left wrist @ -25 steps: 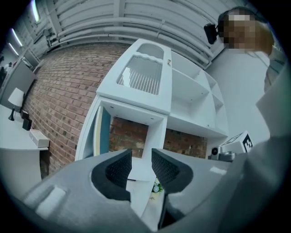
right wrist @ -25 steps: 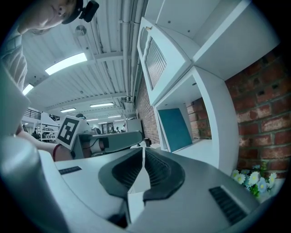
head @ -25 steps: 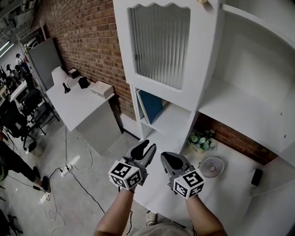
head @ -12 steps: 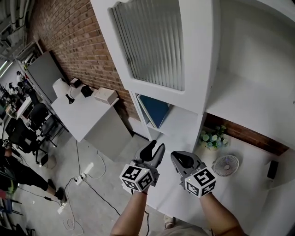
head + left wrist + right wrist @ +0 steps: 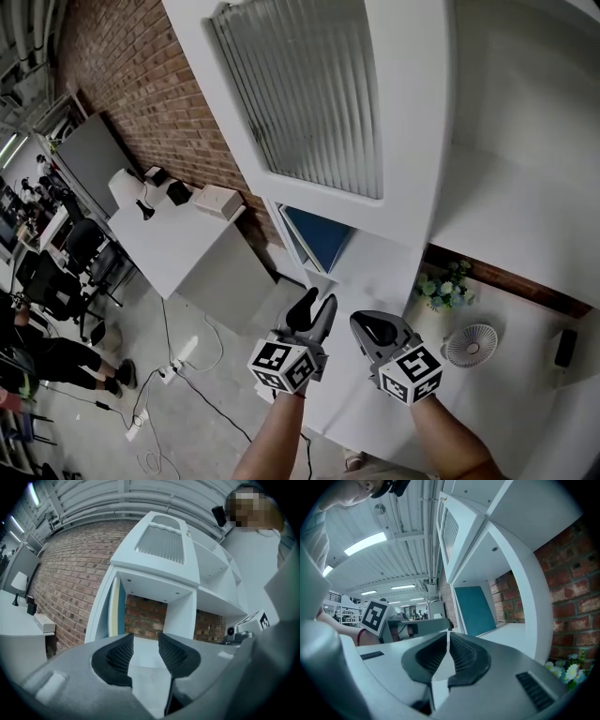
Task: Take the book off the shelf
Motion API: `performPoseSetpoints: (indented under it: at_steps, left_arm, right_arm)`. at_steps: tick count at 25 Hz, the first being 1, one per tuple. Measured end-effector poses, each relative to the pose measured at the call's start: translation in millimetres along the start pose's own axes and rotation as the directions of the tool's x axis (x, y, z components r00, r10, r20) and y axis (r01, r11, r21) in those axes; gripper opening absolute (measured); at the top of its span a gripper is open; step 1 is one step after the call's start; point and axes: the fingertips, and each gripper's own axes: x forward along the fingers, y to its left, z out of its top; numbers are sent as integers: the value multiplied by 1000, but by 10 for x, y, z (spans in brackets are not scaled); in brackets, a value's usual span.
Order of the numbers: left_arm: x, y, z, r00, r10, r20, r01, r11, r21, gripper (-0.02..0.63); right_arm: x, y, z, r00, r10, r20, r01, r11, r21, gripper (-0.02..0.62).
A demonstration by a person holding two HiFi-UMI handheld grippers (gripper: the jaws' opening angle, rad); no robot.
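There we had the tall white shelf unit (image 5: 412, 141) filling the view, and in its low open compartment (image 5: 375, 267) the book (image 5: 319, 239) stood on edge, leaning against the left wall. That looked like a handy spot, with its cover facing the free space. Both tools were held low in front of that compartment, well apart from the book, lined up for a reach, we judged. The left gripper (image 5: 317, 305) pointed straight at the opening. Its jaws were spreading apart with nothing between them, most likely readying for the book's edge. The right gripper (image 5: 367, 326) sat just beside it with its jaws together on nothing, seemingly along for the ride.

The top of the shelf unit ran out of frame. The ribbed door (image 5: 300, 94) hid whatever was behind it. We could read no title on the book. We couldn't tell whether the pale strip beside its cover was pages or a second book.
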Motion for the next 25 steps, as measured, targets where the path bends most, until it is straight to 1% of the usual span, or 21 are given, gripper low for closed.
performPoseSetpoints:
  at_steps: [9, 25]
  left_arm:
    - [169, 244, 8, 999, 48, -10, -47, 999, 16, 170]
    - [430, 545, -46, 995, 88, -37, -87, 995, 40, 178]
  right_arm:
    - [149, -137, 10, 1000, 3, -6, -2, 1000, 10, 18]
    - [331, -265, -83, 1000, 5, -20, -4, 1000, 23, 18]
